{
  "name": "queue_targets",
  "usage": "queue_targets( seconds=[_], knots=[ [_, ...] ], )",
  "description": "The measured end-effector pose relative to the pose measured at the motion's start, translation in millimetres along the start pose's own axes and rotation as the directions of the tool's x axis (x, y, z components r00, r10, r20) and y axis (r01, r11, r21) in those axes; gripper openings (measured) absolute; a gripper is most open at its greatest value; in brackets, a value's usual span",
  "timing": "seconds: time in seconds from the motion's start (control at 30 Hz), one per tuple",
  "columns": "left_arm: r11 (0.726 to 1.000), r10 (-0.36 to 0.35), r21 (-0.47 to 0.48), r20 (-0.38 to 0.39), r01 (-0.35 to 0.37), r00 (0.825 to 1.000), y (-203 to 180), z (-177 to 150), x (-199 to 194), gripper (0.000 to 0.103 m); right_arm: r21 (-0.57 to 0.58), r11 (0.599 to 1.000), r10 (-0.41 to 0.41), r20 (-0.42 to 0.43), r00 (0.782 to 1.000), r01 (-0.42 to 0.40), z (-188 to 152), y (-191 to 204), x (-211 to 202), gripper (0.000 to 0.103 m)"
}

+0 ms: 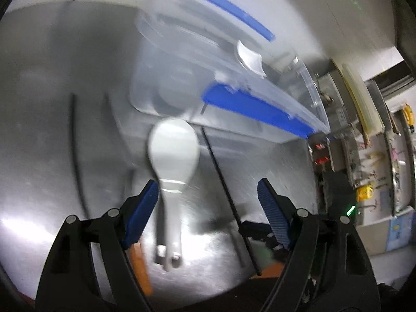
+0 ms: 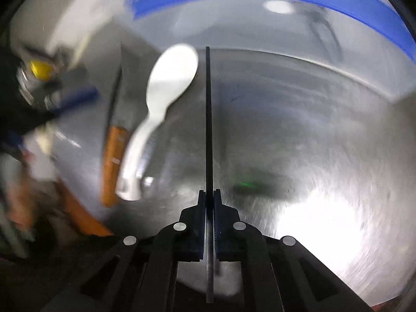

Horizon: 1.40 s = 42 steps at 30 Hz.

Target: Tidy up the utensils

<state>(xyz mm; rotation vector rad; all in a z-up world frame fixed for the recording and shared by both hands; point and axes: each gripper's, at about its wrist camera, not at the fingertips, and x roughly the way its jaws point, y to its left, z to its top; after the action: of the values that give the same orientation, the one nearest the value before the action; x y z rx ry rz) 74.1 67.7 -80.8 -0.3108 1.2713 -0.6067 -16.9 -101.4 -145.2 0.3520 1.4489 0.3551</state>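
A white ceramic spoon [image 1: 173, 156] lies on the steel table, bowl pointing away; it also shows in the right wrist view [image 2: 169, 83]. My left gripper [image 1: 208, 192] is open, its blue fingers either side of the spoon's handle and above it. My right gripper [image 2: 208, 195] is shut on a black chopstick [image 2: 208, 109] that points straight ahead; the chopstick also shows in the left wrist view [image 1: 223, 189]. A clear plastic box [image 1: 182, 78] with blue latches stands beyond the spoon, with its lid [image 1: 234, 20] behind it. The box also shows in the right wrist view [image 2: 260, 20].
Two more black chopsticks [image 1: 75, 135] lie on the steel table [image 1: 52, 78] to the left. An orange-handled utensil [image 2: 111, 161] lies beside the spoon. Shelves with clutter [image 1: 364, 143] stand at the right past the table edge.
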Motion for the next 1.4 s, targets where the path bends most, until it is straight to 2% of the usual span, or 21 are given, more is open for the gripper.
queue_targets(
  seconds=[0.07,0.13,0.27,0.33,0.37,0.43,0.47,0.5,0.53,0.57,0.7,0.83,0.9,1.0,1.07,1.13,1.23,1.3,1.4],
  knots=[
    [0.999,-0.041,-0.012,-0.060,0.040,0.997,-7,-4,18,0.075,0.059,0.994,0.092,0.022,0.995,-0.094,-4,-16,-15,0.007],
    [0.996,-0.085,-0.031,-0.131,0.082,0.988,-13,-10,39,0.075,0.104,0.978,0.177,0.047,0.983,-0.181,-11,-30,-27,0.007],
    [0.984,-0.173,-0.089,-0.224,0.157,0.959,-26,-16,71,0.075,0.119,0.953,0.273,0.063,0.960,-0.279,-25,-45,-39,0.007],
    [0.980,-0.194,-0.093,-0.239,0.176,0.951,-34,-17,78,0.074,0.111,0.948,0.292,0.064,0.954,-0.297,-32,-41,-42,0.007],
    [0.980,-0.194,-0.090,-0.240,0.177,0.951,-36,-17,79,0.070,0.101,0.948,0.295,0.066,0.953,-0.301,-35,-38,-45,0.007],
    [0.984,-0.175,-0.076,-0.238,0.161,0.955,-42,-17,80,0.037,0.086,0.948,0.300,0.071,0.951,-0.305,-38,-35,-51,0.007],
    [0.985,-0.168,-0.073,-0.235,0.155,0.957,-43,-18,80,0.032,0.077,0.950,0.298,0.074,0.952,-0.304,-39,-35,-55,0.007],
    [0.986,-0.162,-0.074,-0.226,0.149,0.960,-43,-18,78,0.018,0.071,0.951,0.295,0.075,0.952,-0.300,-38,-35,-58,0.007],
    [0.989,-0.142,-0.065,-0.208,0.131,0.968,-45,-18,74,0.013,0.061,0.952,0.296,0.075,0.952,-0.301,-42,-35,-60,0.007],
    [0.990,-0.138,-0.062,-0.192,0.129,0.972,-46,-17,69,0.012,0.051,0.951,0.300,0.077,0.951,-0.305,-45,-35,-64,0.007],
    [0.986,-0.166,-0.027,-0.116,0.164,0.979,-60,-7,40,0.008,-0.013,0.950,0.312,0.086,0.946,-0.312,-35,-22,-75,0.007],
    [0.977,-0.199,0.069,-0.029,0.200,0.980,-87,25,2,0.008,-0.120,0.951,0.299,0.142,0.943,-0.284,-14,-5,-108,0.007],
    [0.971,-0.195,0.146,0.021,0.190,0.980,-106,53,-17,0.008,-0.176,0.954,0.273,0.184,0.944,-0.241,7,2,-131,0.007],
    [0.958,-0.186,0.238,0.097,0.159,0.978,-131,107,-37,0.008,-0.243,0.958,0.219,0.269,0.938,-0.154,50,12,-169,0.006],
    [0.954,-0.179,0.265,0.132,0.139,0.975,-143,150,-43,0.008,-0.266,0.958,0.186,0.310,0.932,-0.103,83,17,-190,0.006],
    [0.952,-0.176,0.276,0.127,0.136,0.976,-152,189,-38,0.008,-0.269,0.962,0.144,0.340,0.929,-0.050,116,19,-204,0.006],
    [0.961,-0.158,0.241,0.084,0.134,0.984,-149,238,-14,0.008,-0.240,0.971,0.081,0.333,0.940,0.001,169,10,-202,0.006],
    [0.971,-0.099,0.221,0.048,0.086,0.994,-141,264,16,0.008,-0.207,0.978,0.046,0.287,0.957,0.016,199,-5,-183,0.003],
    [0.984,-0.014,0.174,-0.040,0.021,0.999,-116,279,72,0.008,-0.167,0.986,0.012,0.193,0.981,0.021,221,-28,-143,0.001]
  ],
)
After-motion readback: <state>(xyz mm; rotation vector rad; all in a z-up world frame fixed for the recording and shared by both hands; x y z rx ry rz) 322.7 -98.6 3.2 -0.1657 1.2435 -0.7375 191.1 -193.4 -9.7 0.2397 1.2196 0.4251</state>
